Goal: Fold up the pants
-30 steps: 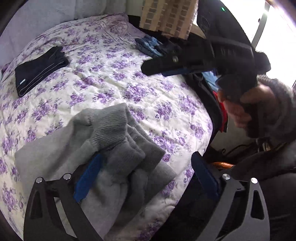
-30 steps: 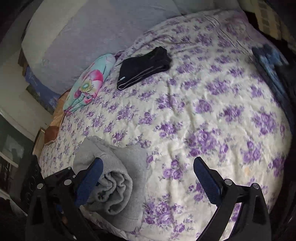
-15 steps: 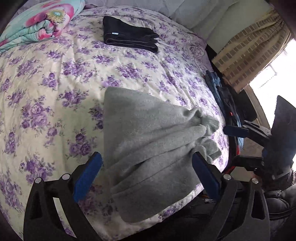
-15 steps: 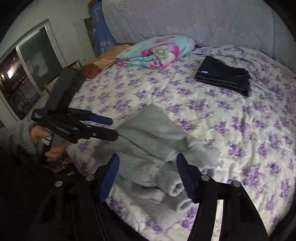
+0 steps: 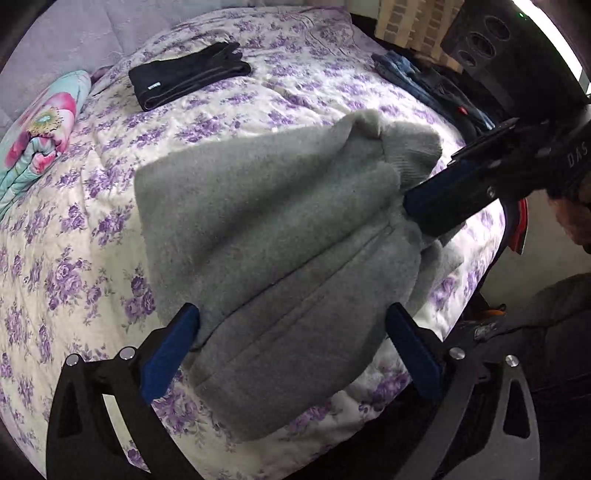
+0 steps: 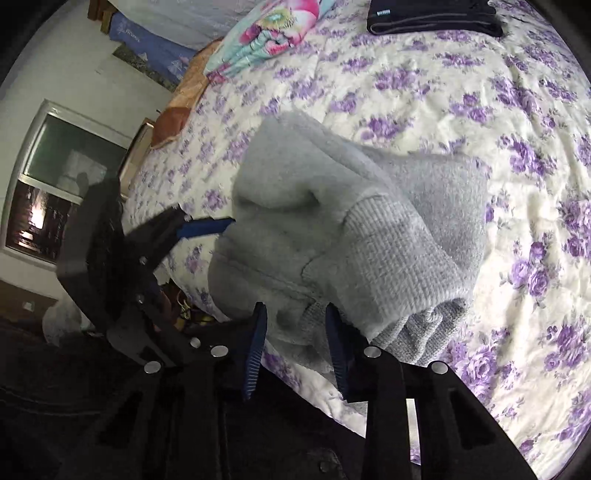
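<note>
Grey fleece pants (image 5: 273,236) lie folded on the purple-flowered bedspread (image 5: 258,103) near its front edge. My left gripper (image 5: 293,343) is open and straddles the wide near end of the pants, its fingers on either side of the cloth. My right gripper (image 6: 295,343) is closing its jaws on the bunched ribbed-cuff end of the pants (image 6: 388,251), and cloth fills the gap between the pads. From the left wrist view the right gripper (image 5: 443,199) reaches in from the right at that cuff end. In the right wrist view, the left gripper's blue fingers (image 6: 207,226) sit at the pants' far side.
Black folded pants (image 5: 188,74) lie at the back of the bed beside a floral bundle (image 5: 37,129). Dark and blue clothes (image 5: 424,81) are piled along the bed's right edge below a curtain (image 5: 413,18). A window (image 6: 48,192) is beyond the bed's other side.
Both grippers have come down closer to the grey pants. The right jaws have narrowed from wide open onto the cuff end. The left gripper now straddles the other end.
</note>
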The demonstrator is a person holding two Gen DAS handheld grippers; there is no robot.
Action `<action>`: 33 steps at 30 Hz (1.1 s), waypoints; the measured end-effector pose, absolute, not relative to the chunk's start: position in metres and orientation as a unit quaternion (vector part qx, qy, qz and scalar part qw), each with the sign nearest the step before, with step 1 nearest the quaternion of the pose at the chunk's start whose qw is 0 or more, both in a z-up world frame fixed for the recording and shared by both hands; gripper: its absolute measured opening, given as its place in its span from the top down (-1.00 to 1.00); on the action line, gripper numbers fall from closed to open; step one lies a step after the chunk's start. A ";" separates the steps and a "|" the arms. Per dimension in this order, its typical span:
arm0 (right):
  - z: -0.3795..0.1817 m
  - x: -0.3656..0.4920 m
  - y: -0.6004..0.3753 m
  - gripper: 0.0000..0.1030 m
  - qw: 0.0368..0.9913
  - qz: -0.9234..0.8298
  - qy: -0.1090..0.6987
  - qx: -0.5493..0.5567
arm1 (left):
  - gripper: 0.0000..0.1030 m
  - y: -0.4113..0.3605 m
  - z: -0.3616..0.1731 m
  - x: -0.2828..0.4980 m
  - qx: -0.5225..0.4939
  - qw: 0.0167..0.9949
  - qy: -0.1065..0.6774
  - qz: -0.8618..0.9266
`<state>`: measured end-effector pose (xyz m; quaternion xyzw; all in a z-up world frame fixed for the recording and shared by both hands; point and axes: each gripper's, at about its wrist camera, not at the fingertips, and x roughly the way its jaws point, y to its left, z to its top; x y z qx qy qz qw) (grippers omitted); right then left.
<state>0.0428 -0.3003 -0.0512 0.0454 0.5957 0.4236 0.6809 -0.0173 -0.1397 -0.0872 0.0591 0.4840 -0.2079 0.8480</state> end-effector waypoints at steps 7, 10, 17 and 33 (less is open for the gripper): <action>-0.010 0.076 -0.286 0.31 0.766 0.396 0.504 -0.050 | -0.89 -0.151 -0.041 -0.028 0.021 0.870 0.413 -0.269; -0.023 0.079 -0.266 0.32 0.750 0.410 0.506 -0.113 | -0.58 -0.170 -0.052 -0.026 0.019 0.846 0.437 -0.304; -0.051 0.072 -0.247 0.31 0.737 0.399 0.463 -0.290 | -0.52 -0.177 -0.096 -0.022 -0.084 0.805 0.497 -0.311; -0.063 0.124 -0.271 0.16 0.698 0.457 0.529 -0.155 | -0.45 -0.130 -0.076 -0.050 -0.208 0.840 0.451 -0.218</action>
